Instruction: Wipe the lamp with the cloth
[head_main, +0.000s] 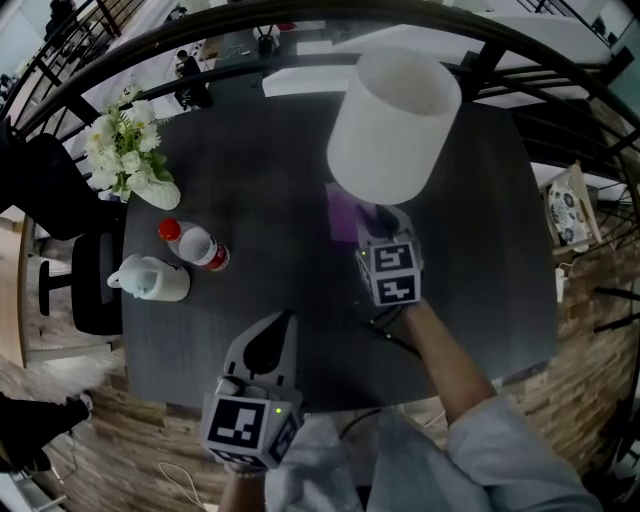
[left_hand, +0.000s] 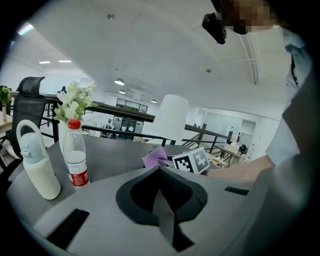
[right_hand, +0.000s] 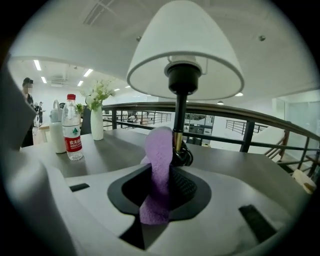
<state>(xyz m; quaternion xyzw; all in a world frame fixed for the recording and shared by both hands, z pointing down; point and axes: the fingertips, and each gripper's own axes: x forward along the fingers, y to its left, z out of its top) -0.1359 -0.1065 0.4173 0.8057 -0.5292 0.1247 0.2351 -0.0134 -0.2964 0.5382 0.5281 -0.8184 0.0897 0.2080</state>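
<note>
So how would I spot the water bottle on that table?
Start at the dark table, then look to its left side, near the white flowers. The bottle stands beside a white jug; only it is clear, with a red cap and label.

Right gripper (right_hand: 161, 185) pinches a purple cloth (right_hand: 159, 147) between its jaws. The cloth stands upright just in front of the lamp (right_hand: 181, 77), and contact between the two cannot be told. The lamp's black stem (right_hand: 179, 117) rises behind the cloth to a white shade (right_hand: 185, 42) overhead. Far left on the dark table (right_hand: 115, 150) stand a red-capped water bottle (right_hand: 73, 131), a white jug (right_hand: 56, 131) and a white vase of flowers (right_hand: 97, 120). A black railing (right_hand: 250, 120) runs beyond the table, and a person (right_hand: 27, 95) stands at far left.
</note>
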